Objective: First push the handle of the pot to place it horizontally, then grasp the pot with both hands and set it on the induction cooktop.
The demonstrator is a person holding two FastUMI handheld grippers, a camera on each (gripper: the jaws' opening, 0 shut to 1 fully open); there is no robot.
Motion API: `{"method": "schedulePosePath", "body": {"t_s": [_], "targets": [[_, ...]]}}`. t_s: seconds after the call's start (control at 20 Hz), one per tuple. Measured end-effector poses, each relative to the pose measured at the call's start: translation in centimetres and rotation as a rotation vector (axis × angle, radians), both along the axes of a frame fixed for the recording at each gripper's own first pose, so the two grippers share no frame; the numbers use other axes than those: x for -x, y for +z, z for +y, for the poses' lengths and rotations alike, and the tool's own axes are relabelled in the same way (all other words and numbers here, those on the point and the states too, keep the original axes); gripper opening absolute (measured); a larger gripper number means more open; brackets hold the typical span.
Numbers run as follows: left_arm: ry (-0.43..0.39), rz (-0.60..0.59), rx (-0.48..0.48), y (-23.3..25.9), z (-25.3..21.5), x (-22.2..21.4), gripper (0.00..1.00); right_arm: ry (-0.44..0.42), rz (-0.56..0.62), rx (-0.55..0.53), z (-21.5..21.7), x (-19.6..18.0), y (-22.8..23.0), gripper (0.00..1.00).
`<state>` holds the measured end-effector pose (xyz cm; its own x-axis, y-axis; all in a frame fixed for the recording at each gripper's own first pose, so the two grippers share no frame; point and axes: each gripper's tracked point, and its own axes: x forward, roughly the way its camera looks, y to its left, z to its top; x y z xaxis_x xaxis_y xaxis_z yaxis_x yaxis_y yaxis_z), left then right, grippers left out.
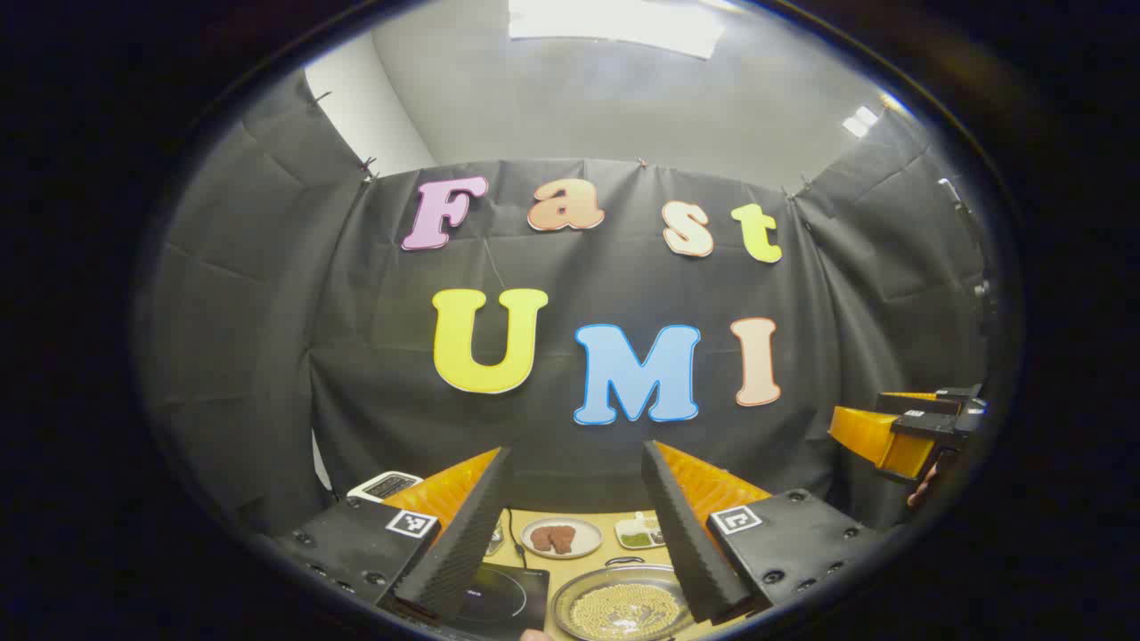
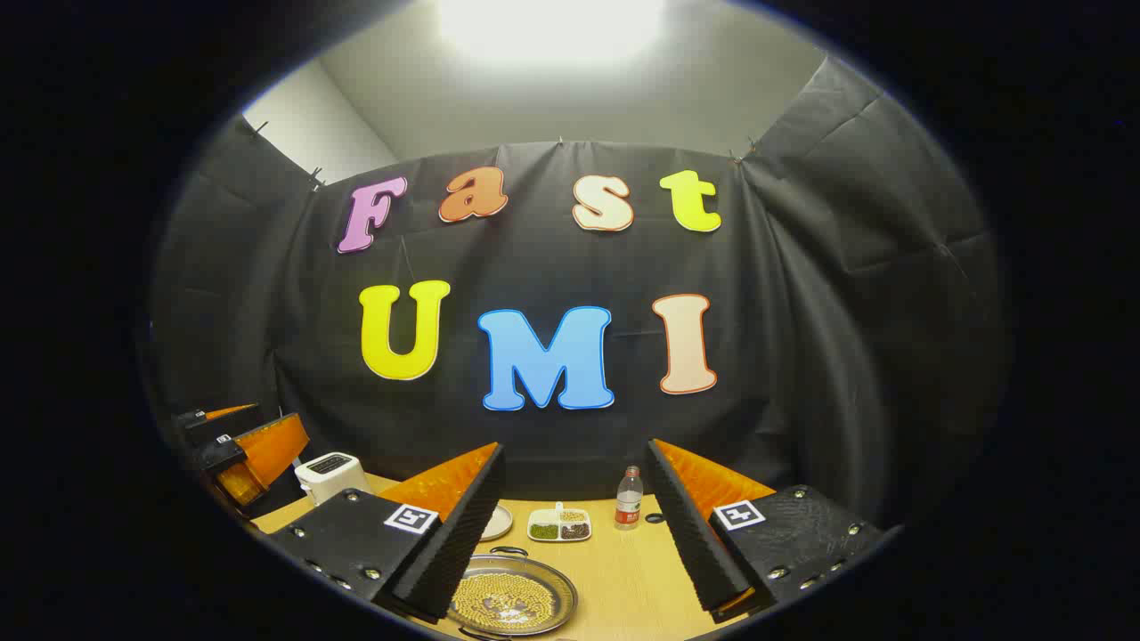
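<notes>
A: In the left gripper view, what sits below the left hand-held gripper point(image 1: 574, 534)?
B: Its fingers are spread apart, clear of everything. Between them, on the surface point(image 1: 606, 545), the pot point(image 1: 621, 605) holds small yellowish beads, beside the induction cooktop point(image 1: 499, 595). Behind it, a plate point(image 1: 561, 537) carries something brown.

A: And the right gripper view?
B: The right hand-held gripper point(image 2: 574, 534) is also apart; the pot point(image 2: 510, 594) lies lower left, a divided dish point(image 2: 559, 523) of grains and a bottle point(image 2: 629, 499) behind.
</notes>
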<state>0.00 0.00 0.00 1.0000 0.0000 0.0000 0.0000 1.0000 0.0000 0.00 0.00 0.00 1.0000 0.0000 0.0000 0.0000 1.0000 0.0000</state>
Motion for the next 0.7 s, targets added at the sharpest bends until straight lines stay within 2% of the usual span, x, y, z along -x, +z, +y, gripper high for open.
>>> {"method": "schedulePosePath", "body": {"t_s": [0.1,0.25,0.3,0.4,0.7], "targets": [[0.002,-0.006,0.010,0.1,0.2,0.0,0.93,-0.006,-0.004,0.003,-0.2,-0.1,0.2,0.97],[-0.009,0.007,0.024,-0.3,0.1,-0.1,0.99,-0.011,0.002,0.008,-0.3,0.1,-0.1,0.97],[-0.010,0.009,0.021,-0.3,0.1,-0.1,0.93,-0.005,0.002,0.006,-0.1,0.0,0.0,0.97],[-0.011,0.008,0.015,-0.3,0.4,-0.2,0.96,0.017,-0.001,-0.002,0.7,-0.1,0.1,0.97],[-0.010,0.005,0.030,0.2,0.6,-0.9,0.93,0.044,-0.016,0.011,1.8,-0.3,1.0,0.97]]}}
